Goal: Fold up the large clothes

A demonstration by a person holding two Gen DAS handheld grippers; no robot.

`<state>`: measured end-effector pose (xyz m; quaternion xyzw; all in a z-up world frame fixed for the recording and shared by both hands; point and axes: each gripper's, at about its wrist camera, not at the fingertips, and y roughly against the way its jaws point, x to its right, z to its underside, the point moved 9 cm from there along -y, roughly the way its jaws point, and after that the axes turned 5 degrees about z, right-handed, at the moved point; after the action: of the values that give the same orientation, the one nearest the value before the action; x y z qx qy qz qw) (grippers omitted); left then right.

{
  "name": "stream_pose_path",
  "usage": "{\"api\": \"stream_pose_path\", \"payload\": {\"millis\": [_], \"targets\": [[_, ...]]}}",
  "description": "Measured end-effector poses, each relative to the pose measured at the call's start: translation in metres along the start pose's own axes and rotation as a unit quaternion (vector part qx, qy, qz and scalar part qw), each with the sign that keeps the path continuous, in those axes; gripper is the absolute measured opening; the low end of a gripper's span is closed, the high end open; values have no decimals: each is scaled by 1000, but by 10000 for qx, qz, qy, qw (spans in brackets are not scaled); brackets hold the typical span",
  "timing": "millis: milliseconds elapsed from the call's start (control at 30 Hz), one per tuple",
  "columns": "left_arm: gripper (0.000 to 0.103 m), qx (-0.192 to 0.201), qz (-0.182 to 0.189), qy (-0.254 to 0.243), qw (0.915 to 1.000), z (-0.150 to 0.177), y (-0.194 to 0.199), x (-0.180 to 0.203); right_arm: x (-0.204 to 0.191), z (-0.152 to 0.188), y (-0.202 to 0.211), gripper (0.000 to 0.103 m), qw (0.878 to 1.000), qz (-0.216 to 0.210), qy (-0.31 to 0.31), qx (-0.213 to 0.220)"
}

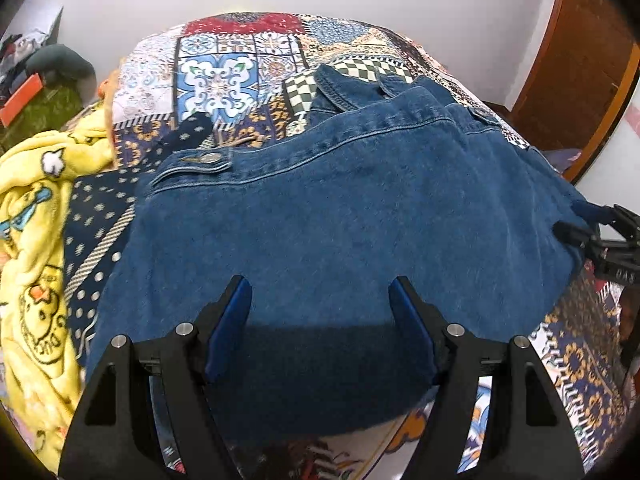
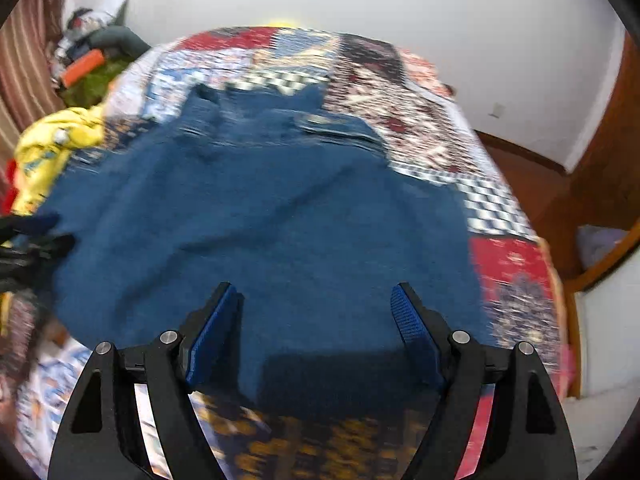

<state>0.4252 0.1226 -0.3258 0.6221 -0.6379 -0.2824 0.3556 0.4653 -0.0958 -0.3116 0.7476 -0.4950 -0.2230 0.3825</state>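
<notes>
Left wrist view: the patchwork bedspread [image 1: 224, 80] covers the bed, and the denim jacket [image 1: 340, 220] lies spread across its near half, collar toward the far wall. The left gripper [image 1: 320, 300] hovers over the near hem with its jaws spread wide and nothing between them. Right wrist view: the right gripper [image 2: 314, 300] is likewise released and empty above the same hem; this view is motion-blurred, so fine detail of the cloth is unreliable.

Probable fault: denim is thick and stiff, so a shallow bite at the hem may take only one layer, or the cloth may slip out during the lift. Unequal grasp points on the two sides would skew the fold line.

Obstructions: a yellow blanket [image 1: 36, 220] is heaped just beside the jacket's left edge and could snag on a sideways fold. Clutter [image 1: 44, 76] lies well apart, beyond the bed's far left corner.
</notes>
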Motion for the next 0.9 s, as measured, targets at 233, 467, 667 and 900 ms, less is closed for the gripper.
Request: {"api": "stream_pose_path", "payload": {"millis": [233,467,667,900], "targets": [[79,81,-504,423,9978,24,24,-47,43,18,22,77,9991,205,-380,3],[84,184,-851,927,9919,53,54,-90,69,40,34,77,9968,311,-707,-178],[84,149,-911,1750,9802,78,77,-129,76,45,55,77,9963,259,-813,-46],[84,271,779,2741,9582,88,80,-103,65,33,70,79,9955,4,-927,207]]}}
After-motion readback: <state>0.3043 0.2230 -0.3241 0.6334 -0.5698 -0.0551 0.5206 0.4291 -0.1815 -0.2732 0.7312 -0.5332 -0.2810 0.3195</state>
